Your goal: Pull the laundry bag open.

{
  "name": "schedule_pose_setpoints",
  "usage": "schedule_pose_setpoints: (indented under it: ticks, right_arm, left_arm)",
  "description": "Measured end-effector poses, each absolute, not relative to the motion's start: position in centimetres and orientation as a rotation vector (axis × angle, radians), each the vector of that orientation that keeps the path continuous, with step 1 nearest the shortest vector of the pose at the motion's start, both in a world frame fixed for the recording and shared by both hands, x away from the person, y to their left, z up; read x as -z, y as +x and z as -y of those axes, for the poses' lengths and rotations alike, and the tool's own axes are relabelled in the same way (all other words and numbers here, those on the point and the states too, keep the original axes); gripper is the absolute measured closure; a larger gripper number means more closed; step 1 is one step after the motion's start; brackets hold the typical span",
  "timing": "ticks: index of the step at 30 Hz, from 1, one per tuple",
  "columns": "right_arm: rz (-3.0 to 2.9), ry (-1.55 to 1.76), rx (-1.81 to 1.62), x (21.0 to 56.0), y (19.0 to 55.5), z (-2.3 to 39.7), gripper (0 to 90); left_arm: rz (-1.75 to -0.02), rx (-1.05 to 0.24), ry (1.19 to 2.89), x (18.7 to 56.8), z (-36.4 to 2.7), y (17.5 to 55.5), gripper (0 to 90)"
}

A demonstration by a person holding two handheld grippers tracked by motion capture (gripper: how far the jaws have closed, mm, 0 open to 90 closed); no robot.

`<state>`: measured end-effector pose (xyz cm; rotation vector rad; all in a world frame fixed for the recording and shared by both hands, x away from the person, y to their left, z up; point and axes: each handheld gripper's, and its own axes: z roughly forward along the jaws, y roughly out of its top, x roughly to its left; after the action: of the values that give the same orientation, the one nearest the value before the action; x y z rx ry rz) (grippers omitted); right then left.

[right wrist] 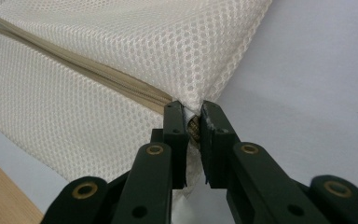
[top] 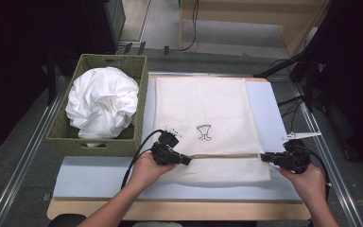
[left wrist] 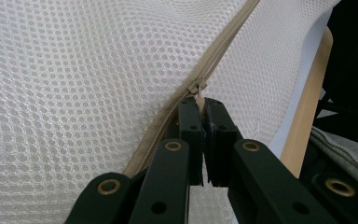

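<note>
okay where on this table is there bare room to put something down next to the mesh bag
Bare blue mat lies in front of the basket, left of the mesh bag. A narrower strip runs along the bag's right side. The near edge is crowded: the left gripper pinches the zipper pull, and the right gripper clamps the bag's corner.

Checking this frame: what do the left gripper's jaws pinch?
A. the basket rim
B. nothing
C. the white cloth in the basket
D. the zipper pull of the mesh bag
D: the left gripper is shut on the zipper pull of the mesh laundry bag.
</note>
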<state>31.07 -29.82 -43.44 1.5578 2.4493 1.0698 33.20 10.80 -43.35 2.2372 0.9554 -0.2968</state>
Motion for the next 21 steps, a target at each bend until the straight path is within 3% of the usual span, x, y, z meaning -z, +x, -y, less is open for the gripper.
schedule_pose_setpoints:
  ticks: [21]
  right_arm:
    - [-2.454, 1.561, -1.070, 43.7, 31.2, 29.9, 82.5]
  left_arm:
    - [-0.984, 0.246, 2.254, 42.9, -12.6, 32.3, 87.8]
